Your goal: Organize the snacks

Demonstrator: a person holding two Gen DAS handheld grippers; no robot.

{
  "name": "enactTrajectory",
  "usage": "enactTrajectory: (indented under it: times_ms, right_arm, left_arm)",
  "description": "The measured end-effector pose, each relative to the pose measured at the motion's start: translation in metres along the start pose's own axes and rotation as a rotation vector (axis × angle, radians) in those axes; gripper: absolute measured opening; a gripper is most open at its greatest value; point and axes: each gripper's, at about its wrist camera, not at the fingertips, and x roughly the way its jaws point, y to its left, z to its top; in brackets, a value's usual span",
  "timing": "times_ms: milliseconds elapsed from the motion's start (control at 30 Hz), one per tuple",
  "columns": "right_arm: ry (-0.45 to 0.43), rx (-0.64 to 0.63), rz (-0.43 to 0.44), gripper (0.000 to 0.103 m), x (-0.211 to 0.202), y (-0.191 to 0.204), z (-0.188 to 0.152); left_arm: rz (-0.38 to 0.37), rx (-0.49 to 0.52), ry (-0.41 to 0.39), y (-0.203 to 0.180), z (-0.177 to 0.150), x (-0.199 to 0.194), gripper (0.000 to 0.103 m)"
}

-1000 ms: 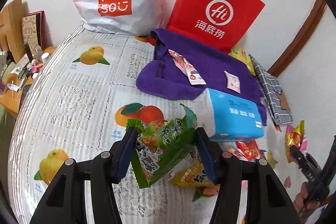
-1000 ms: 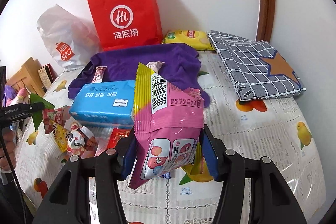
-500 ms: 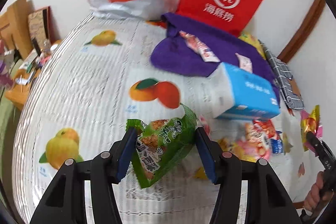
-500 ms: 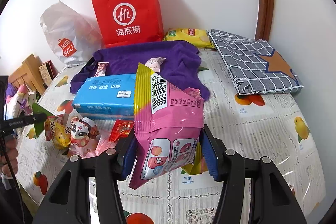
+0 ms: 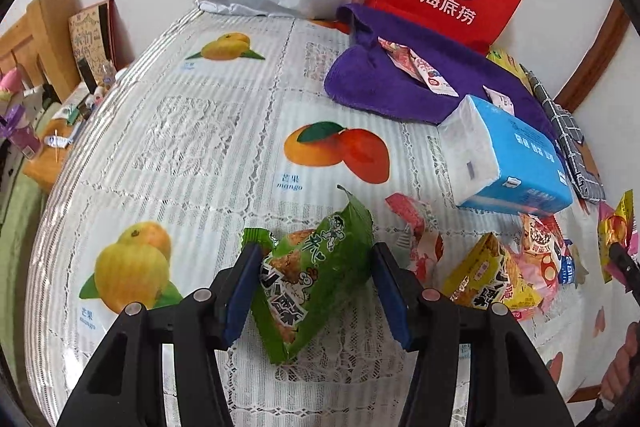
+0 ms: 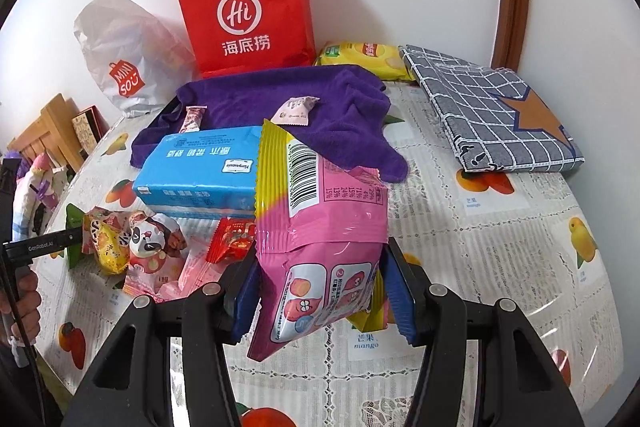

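Left gripper [image 5: 316, 287] — clamping green snack packet [image 5: 316, 267]

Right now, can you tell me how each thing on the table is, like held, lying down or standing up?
Green snack packet: held in the left gripper.
Pink snack packet: held in the right gripper.
Blue tissue pack: lying flat.
Red paper bag: standing upright.
Purple towel: rumpled, two small packets on it.
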Motion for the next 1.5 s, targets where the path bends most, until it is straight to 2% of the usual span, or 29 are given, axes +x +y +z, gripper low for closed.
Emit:
enactTrajectory:
  times_ms: [267,500,733,833,1200,1500]
  right_arm:
    - [-0.021,-0.004,-0.005,0.055,-0.005,-0.002,0.016]
    - [-0.055,-0.020,0.007,0.054,-0.004,0.002,0.049]
    - [-0.081,-0.028,0.039,0.054,0.008,0.010,0.097]
    - [-0.075,-0.037,0.050,0.054,0.022,0.015,0.117]
    - [-0.060,-0.072,0.061,0.054,0.068,0.024,0.177]
    - [-0.018,-0.091,0.076,0.054,0.114,0.024,0.205]
  left_arm:
    - [0.030,-0.005,-0.057,-0.001,0.023,-0.026,0.053]
    - [-0.012,0.020,-0.091,-0.020,0.050,-0.050,0.053]
    - [-0.062,0.059,-0.101,-0.050,0.079,-0.055,0.053]
    - [-0.085,0.068,-0.097,-0.060,0.093,-0.052,0.053]
    - [-0.084,0.062,-0.081,-0.077,0.149,-0.021,0.053]
    - [-0.072,0.039,-0.038,-0.076,0.181,0.018,0.053]
